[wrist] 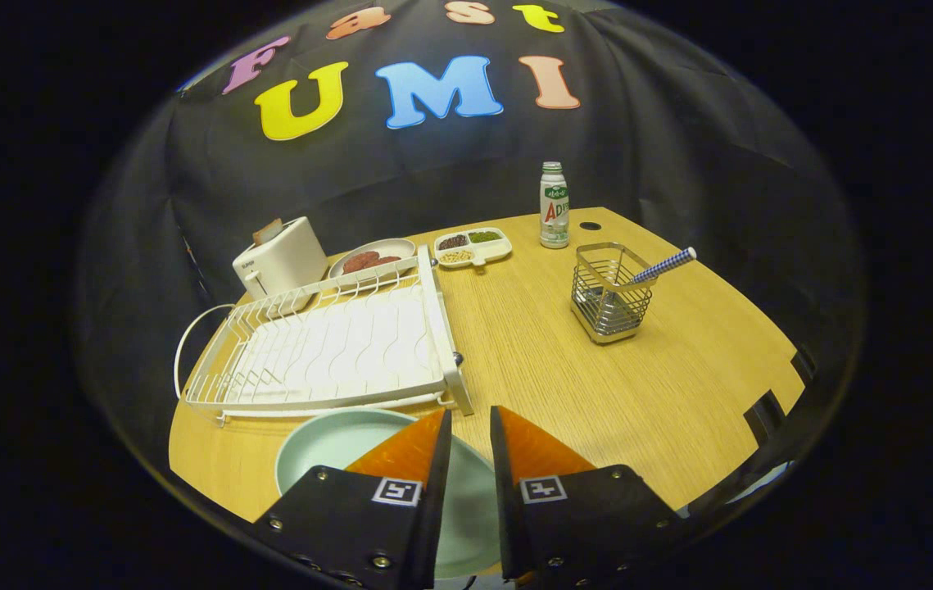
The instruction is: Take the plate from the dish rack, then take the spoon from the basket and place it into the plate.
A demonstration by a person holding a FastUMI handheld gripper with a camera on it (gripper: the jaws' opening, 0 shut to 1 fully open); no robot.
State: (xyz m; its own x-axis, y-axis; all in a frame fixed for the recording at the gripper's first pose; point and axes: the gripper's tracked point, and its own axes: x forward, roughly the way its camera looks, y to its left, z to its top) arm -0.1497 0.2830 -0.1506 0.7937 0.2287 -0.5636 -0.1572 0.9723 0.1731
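A pale green plate (335, 447) lies flat on the wooden table (679, 385), just in front of the white dish rack (335, 344), which holds nothing. My gripper (470, 414) hangs over the plate's right part. Its fingers stand a narrow gap apart, and the plate's rim shows through that gap below them; they press on nothing. Far ahead to the right stands a wire basket (609, 303). The spoon's blue-and-white checked handle (663, 266) sticks out of the basket toward the right.
Behind the rack stand a white toaster (279, 258) with bread in it, a plate of food (372, 258) and a divided snack tray (473, 246). A small bottle (554, 205) stands at the table's far edge, behind the basket.
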